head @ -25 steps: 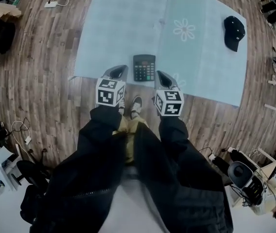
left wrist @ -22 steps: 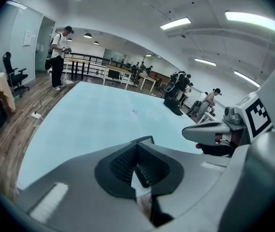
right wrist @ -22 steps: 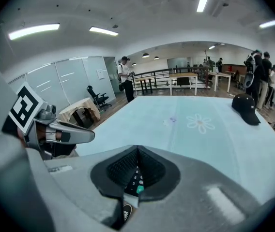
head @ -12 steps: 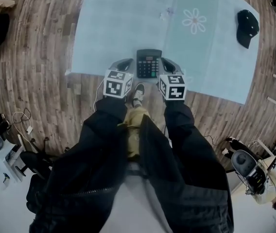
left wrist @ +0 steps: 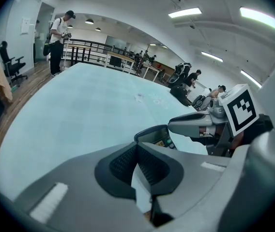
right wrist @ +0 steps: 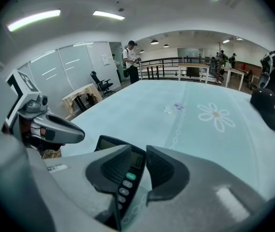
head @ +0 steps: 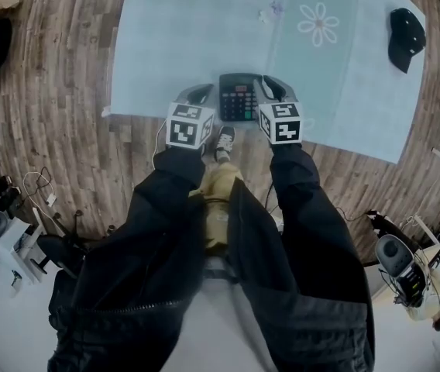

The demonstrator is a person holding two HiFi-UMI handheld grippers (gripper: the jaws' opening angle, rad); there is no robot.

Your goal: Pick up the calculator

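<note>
A dark calculator [head: 238, 98] lies flat near the front edge of the table's light blue cloth [head: 173, 37]. My left gripper [head: 197, 95] rests just left of it, its jaw tips meeting with nothing between them [left wrist: 137, 146]; the calculator [left wrist: 153, 135] shows beyond and to the right. My right gripper [head: 271, 88] stands at the calculator's right edge. Its jaws [right wrist: 138, 151] are opening, and the calculator's display and right-hand buttons [right wrist: 127, 183] show in the gap, with no pad pressing on them.
A black cap [head: 406, 37] lies at the cloth's far right. A daisy print [head: 318, 23] marks the cloth beyond the calculator. The person's shoe [head: 225, 141] stands on the wood floor below the table edge. Chairs and cables lie at both sides.
Both grippers have come down and forward until they flank the calculator. The right gripper's jaws have parted from shut.
</note>
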